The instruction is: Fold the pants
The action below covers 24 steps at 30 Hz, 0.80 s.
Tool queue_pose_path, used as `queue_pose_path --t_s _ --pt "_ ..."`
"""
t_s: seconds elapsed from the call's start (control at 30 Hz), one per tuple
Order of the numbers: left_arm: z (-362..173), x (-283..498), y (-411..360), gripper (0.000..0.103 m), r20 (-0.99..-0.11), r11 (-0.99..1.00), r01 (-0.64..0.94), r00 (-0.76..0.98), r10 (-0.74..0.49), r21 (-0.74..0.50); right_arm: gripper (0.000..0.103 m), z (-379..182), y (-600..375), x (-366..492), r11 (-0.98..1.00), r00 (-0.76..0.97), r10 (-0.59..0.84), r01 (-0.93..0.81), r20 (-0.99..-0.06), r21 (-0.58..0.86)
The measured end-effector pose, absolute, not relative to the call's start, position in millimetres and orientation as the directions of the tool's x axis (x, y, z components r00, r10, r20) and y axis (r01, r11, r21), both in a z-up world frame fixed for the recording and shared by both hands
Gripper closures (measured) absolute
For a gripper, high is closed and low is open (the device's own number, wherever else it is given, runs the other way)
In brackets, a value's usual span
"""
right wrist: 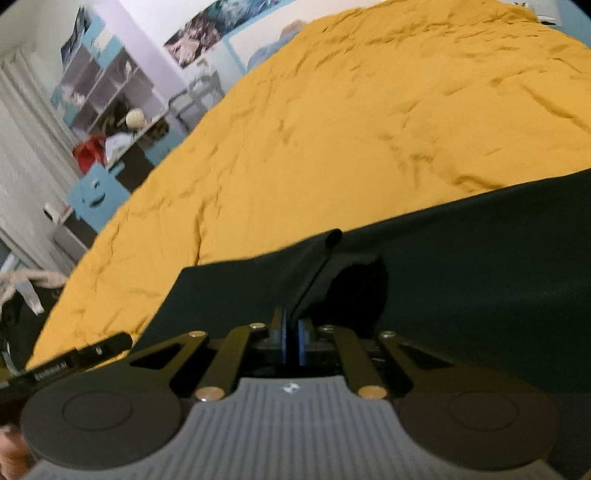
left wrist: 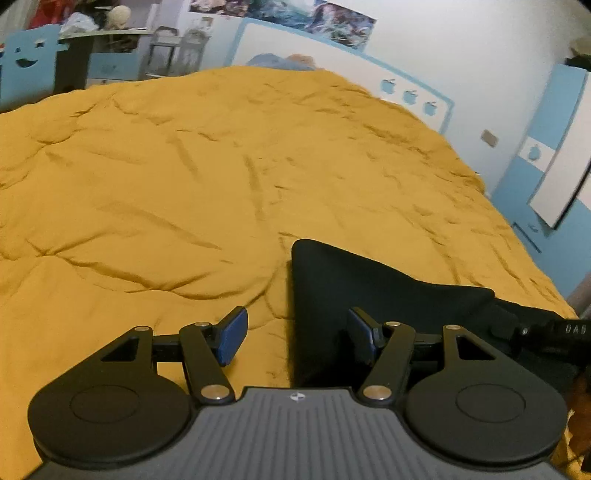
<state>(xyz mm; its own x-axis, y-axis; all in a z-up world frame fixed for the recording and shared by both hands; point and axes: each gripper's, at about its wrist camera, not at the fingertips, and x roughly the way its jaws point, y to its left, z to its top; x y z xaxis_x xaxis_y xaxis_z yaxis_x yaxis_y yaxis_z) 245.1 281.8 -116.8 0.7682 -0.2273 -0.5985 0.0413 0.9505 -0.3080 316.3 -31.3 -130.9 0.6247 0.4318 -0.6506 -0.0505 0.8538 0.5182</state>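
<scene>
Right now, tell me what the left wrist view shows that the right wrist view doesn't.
Only the left wrist view shows the left hand-held gripper, open over the pants' edge, plus apple decals. Only the right wrist view shows the right hand-held gripper, shut on a pinched ridge of fabric, plus cube shelves. Both show the dark pants on the mustard bedspread.

Bedroom interior. A bed (left wrist: 221, 166) covered by a creased mustard-yellow bedspread fills most of both views. White headboard (left wrist: 332, 62) with light-blue trim and apple motifs stands against a white wall (left wrist: 461, 48). Posters (left wrist: 295, 13) are fixed above it. Blue-and-white wardrobe (left wrist: 554, 147) at the right side. A blue chair with a cut-out face (right wrist: 98, 194), a cluttered desk (right wrist: 129, 144) and cubby shelving (right wrist: 99, 81) stand at the left. Lighting dim, artificial.
</scene>
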Motion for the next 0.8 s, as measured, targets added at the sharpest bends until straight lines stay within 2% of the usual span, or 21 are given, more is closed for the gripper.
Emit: queue_pose_path --t_s 0.2,0.37,0.47,0.53,0.57,0.67,0.7,0.8 --pt "-117.9 254.5 266.7 0.03 -0.615 0.948 0.077 0.744 -0.261 -0.309 0.102 -147.7 -42.7 310.5 0.884 0.62 0.389 -0.044 -0.681 0.465" --pt "-145.1 282.7 249.8 0.033 -0.789 0.981 0.017 0.591 -0.168 -0.195 0.101 -161.7 -48.2 307.4 0.893 0.61 0.375 -0.037 -0.698 0.448" --pt "-145.7 284.7 246.8 0.033 -0.796 0.985 0.028 0.584 -0.156 -0.172 0.095 -164.1 -51.6 310.4 0.902 0.576 0.384 -0.066 -0.721 0.427" --pt "-139.9 282.3 245.8 0.037 -0.781 0.985 0.041 0.604 -0.157 -0.167 0.079 -160.5 -60.5 310.9 0.903 0.591 0.375 -0.058 -0.714 0.426" --pt "-136.4 279.7 247.1 0.037 -0.763 0.982 0.047 0.623 -0.17 -0.181 0.075 -157.6 -66.5 310.8 0.905 0.615 0.357 -0.041 -0.703 0.424" --pt "-129.7 271.6 255.1 0.037 -0.696 0.966 0.036 0.686 -0.211 -0.258 0.074 -146.7 -77.5 313.5 0.907 0.684 0.318 -0.017 -0.657 0.42" --pt "-130.5 272.3 255.8 0.037 -0.699 0.964 0.025 0.684 -0.209 -0.264 0.074 -144.9 -77.5 315.9 0.904 0.689 0.326 -0.027 -0.647 0.426" --pt "-145.2 284.4 246.6 0.034 -0.789 0.984 -0.004 0.598 -0.142 -0.18 0.074 -149.9 -62.6 321.9 0.904 0.662 0.376 -0.11 -0.648 0.412"
